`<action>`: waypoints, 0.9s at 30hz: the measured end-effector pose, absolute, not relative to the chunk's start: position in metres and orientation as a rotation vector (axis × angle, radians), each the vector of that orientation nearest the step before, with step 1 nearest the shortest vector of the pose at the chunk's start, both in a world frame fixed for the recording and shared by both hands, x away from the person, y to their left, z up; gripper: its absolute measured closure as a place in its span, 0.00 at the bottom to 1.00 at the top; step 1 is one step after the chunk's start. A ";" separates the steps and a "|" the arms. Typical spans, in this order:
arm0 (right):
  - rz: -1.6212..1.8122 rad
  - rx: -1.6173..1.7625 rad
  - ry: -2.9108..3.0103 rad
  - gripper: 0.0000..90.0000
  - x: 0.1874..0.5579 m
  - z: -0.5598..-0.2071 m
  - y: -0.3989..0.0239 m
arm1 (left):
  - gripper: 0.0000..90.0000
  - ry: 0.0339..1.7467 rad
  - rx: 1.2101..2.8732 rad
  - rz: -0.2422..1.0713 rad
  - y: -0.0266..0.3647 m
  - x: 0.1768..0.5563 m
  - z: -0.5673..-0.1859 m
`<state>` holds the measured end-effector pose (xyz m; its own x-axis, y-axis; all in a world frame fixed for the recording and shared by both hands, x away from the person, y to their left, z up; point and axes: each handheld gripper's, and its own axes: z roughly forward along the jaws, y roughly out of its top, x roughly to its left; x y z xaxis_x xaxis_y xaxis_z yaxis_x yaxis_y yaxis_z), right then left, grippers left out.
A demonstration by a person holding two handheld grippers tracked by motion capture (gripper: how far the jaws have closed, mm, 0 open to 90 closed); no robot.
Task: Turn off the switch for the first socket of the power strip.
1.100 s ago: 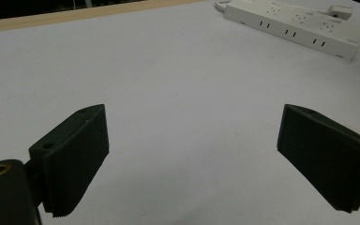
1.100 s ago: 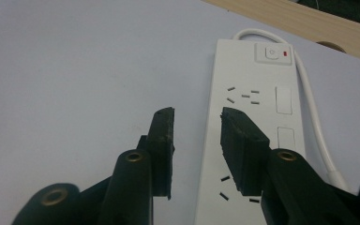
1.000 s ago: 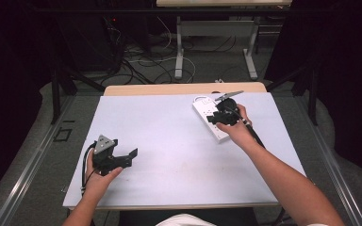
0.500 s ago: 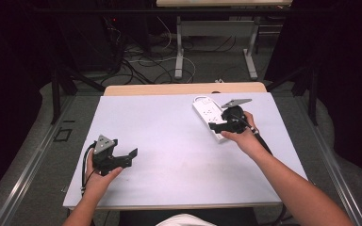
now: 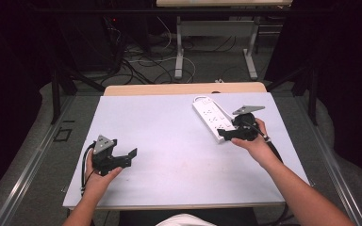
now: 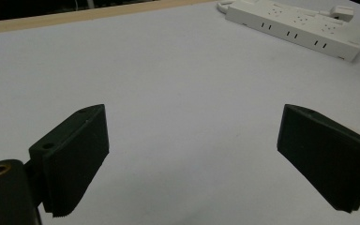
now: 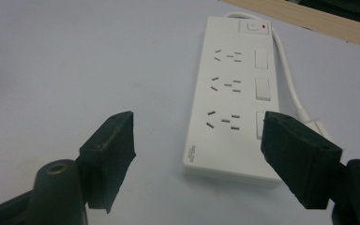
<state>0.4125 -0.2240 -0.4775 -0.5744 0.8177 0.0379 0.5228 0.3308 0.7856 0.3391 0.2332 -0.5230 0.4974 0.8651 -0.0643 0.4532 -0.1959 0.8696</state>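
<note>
Right gripper (image 5: 222, 136): black two-jaw tool w/ grey three-cornered plate on top, held in the person's right hand (image 5: 252, 143) at the near end of the white rectangular plastic power strip (image 5: 210, 117). Its jaws have just been opening and stand apart. Right gripper (image 7: 197, 152) view: near end of the strip (image 7: 232, 98) lies partly in the gap between the jaws, off-centre toward the right-hand jaw; pads not pressing on it.

Power strip: flat on the pale grey table top (image 5: 169, 150), far right part, lying at a slant to the table edges. Three socket groups face up, each w/ a white rocker switch beside it; a button w/ a small red light at the far end. White cord (image 7: 288, 75) leaves that far end and runs along the strip's side.

Left gripper (image 5: 131, 157): same type, in the left hand (image 5: 99, 175), near left part of table, well apart from the strip. Left gripper (image 6: 192, 159) view: jaws wide apart, bare table between them; strip (image 6: 304, 28) seen far off at top right.

Light wood strip (image 5: 184, 88) borders the table's far edge.
</note>
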 end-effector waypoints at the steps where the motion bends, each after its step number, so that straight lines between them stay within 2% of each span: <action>1: 1.115 1.195 2.232 0.26 0.410 -0.478 -0.226 | 0.11 1.103 1.826 0.565 0.233 0.339 -0.523; 10: 1.117 1.198 2.195 0.15 0.392 -0.486 -0.239 | 0.11 1.105 1.826 0.565 0.233 0.339 -0.523; 14: 1.117 1.217 2.174 0.00 0.384 -0.490 -0.244 | 0.11 1.109 1.826 0.565 0.233 0.339 -0.523; 27: 1.138 1.180 2.162 0.00 0.364 -0.506 -0.251 | 0.11 1.113 1.824 0.561 0.234 0.339 -0.523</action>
<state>0.3641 -0.2509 -0.5064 -0.5481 0.8362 0.0175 0.4876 0.3025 0.8190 0.3392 0.2337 -0.5235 0.4919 0.8678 -0.0703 0.4601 -0.1905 0.8672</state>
